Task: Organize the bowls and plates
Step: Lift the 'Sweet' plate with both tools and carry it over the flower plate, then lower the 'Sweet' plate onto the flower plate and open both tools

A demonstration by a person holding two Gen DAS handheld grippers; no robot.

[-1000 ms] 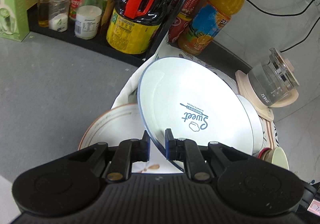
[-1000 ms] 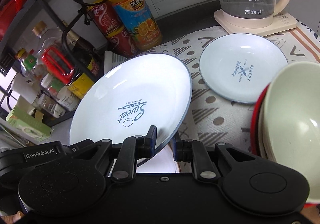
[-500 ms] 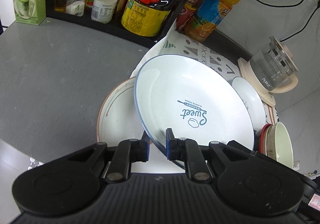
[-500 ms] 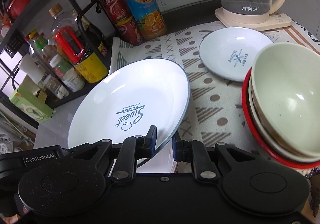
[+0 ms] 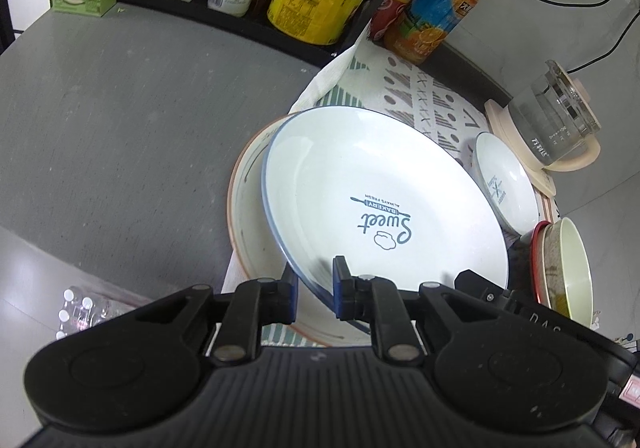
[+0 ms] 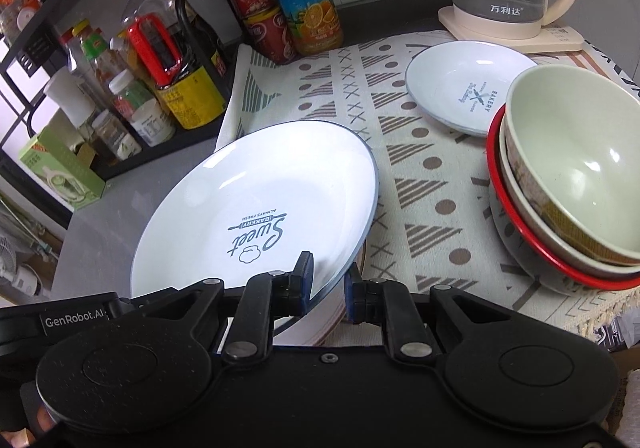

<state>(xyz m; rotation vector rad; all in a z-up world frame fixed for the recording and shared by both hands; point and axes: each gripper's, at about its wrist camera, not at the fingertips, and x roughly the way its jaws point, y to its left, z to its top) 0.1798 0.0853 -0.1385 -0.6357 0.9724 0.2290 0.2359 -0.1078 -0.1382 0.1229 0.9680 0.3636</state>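
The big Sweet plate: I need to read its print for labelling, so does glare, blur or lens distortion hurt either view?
Left wrist: the Sweet plate is sharp, its print upside down but legible, with a soft sheen at upper left; the counter edge bows from fisheye. Right wrist: the print is equally crisp; the shelf rack curves and darkens toward the corner.

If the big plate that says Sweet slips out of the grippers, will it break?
Probably it could chip or crack: the Sweet plate looks like glazed ceramic, stiff and glossy. That shine suggests it is slippery, and the left gripper and right gripper pinch only its thin rim. It hangs tilted just over another plate, so a slip would likely knock the two together.
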